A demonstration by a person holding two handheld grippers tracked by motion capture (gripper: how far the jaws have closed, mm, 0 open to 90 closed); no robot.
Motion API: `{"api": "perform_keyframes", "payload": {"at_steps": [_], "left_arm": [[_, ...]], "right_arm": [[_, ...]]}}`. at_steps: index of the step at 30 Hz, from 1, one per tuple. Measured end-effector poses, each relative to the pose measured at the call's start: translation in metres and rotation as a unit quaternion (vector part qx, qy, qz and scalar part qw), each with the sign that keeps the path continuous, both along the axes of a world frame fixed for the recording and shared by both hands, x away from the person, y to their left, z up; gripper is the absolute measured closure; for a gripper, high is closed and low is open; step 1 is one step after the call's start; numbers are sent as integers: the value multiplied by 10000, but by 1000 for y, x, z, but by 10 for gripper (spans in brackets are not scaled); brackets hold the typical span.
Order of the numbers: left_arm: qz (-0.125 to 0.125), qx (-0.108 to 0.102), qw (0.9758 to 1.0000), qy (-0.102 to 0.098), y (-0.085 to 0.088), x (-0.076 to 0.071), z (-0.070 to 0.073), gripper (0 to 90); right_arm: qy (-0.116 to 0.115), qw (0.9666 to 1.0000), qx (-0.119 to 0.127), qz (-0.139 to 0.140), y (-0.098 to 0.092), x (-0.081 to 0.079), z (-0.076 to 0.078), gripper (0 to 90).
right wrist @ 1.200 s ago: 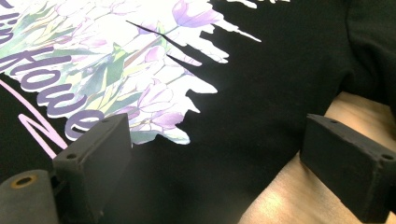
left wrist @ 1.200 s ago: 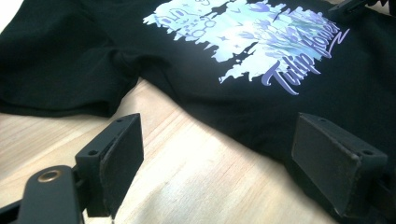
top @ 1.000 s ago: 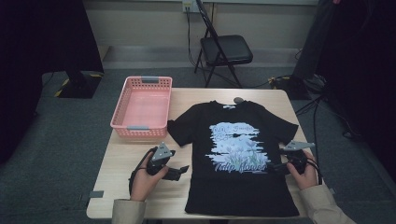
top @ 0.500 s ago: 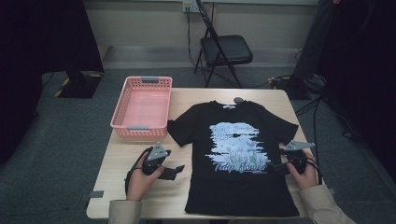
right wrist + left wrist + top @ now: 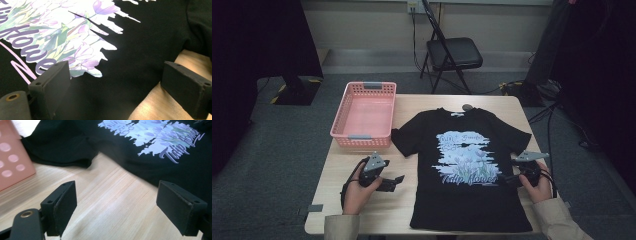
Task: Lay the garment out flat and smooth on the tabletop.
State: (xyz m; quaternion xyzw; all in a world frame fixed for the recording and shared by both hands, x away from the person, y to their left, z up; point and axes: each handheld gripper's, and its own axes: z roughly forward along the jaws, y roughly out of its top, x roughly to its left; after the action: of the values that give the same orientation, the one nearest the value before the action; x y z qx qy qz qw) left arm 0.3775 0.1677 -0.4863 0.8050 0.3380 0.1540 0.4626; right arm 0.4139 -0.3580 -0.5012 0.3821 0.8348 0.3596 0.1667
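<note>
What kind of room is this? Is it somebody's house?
Probably not a house; more likely a workroom or lab. A plain wooden table stands on grey carpet, with a folding chair by the wall, cables on the floor, and a black T-shirt laid out for handling.

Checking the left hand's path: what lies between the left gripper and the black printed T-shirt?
Bare light wooden table; the left gripper, in its own view, faces the black printed T-shirt unobstructed.

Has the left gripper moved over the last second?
Yes. The left gripper has drawn back toward the person and away from the pink basket, slightly farther from the black T-shirt edge.
</note>
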Motion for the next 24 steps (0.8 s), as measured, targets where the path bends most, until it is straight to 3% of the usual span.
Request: {"api": "perform_keyframes", "payload": {"at_steps": [24], "left_arm": [[219, 174, 9995, 120, 21, 2, -11, 164]], "right_arm": [[-2, 10000, -1, 9, 0, 0, 0, 82]]}}
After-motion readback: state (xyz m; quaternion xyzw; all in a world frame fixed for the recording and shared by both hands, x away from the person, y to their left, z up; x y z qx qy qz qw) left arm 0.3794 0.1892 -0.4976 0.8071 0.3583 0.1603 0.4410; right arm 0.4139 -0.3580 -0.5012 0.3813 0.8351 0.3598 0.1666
